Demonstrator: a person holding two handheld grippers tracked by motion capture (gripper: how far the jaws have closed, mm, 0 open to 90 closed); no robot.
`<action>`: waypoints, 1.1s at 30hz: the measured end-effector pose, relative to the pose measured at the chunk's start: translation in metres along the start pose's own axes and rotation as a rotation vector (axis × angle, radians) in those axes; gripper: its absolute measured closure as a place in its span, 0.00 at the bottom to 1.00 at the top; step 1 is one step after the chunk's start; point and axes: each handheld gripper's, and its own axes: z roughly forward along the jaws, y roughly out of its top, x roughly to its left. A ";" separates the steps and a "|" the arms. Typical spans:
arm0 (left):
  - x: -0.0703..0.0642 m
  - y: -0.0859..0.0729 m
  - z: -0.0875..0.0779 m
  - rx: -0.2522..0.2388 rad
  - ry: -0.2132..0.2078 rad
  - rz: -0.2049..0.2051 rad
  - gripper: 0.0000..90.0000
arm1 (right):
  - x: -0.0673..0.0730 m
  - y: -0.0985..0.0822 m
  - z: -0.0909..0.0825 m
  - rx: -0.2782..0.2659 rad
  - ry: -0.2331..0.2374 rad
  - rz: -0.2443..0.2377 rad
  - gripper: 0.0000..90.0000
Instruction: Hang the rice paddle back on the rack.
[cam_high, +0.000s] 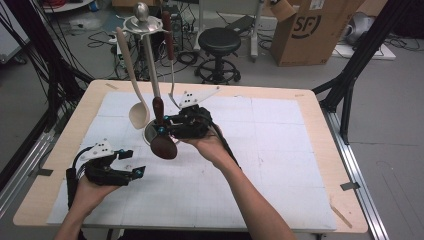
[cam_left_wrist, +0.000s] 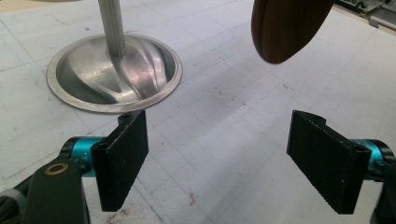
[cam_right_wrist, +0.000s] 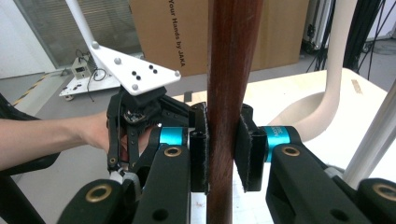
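A dark brown wooden spoon (cam_high: 164, 146) hangs bowl-down just above the table, beside the metal stand's round base (cam_high: 148, 134). My right gripper (cam_high: 162, 131) is shut on its handle (cam_right_wrist: 231, 70), pads pressing from both sides. In the left gripper view the spoon's bowl (cam_left_wrist: 285, 28) floats at the top right, with the stand's base (cam_left_wrist: 114, 74) at the left. My left gripper (cam_high: 134, 163) rests near the table's left front, open with nothing between its pads (cam_left_wrist: 123, 154). It also shows in the right gripper view, behind the handle (cam_right_wrist: 135, 107).
A pale wooden spoon (cam_high: 135, 75) and a dark-handled metal utensil (cam_high: 169, 45) hang from the stand's top ring (cam_high: 142, 25). White gridded mat (cam_high: 270, 150) covers the table. Behind the table are a black stool (cam_high: 219, 42) and a cardboard box (cam_high: 310, 30).
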 end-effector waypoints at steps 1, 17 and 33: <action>0.000 0.000 0.000 0.001 0.001 -0.003 0.23 | 0.000 0.002 0.000 -0.004 0.001 -0.001 0.86; 0.000 -0.002 -0.003 0.001 0.011 -0.001 0.22 | -0.001 0.021 -0.003 -0.007 0.008 -0.027 0.86; 0.002 -0.002 -0.004 -0.007 0.014 -0.005 0.20 | -0.003 0.034 -0.002 -0.008 0.000 -0.044 0.86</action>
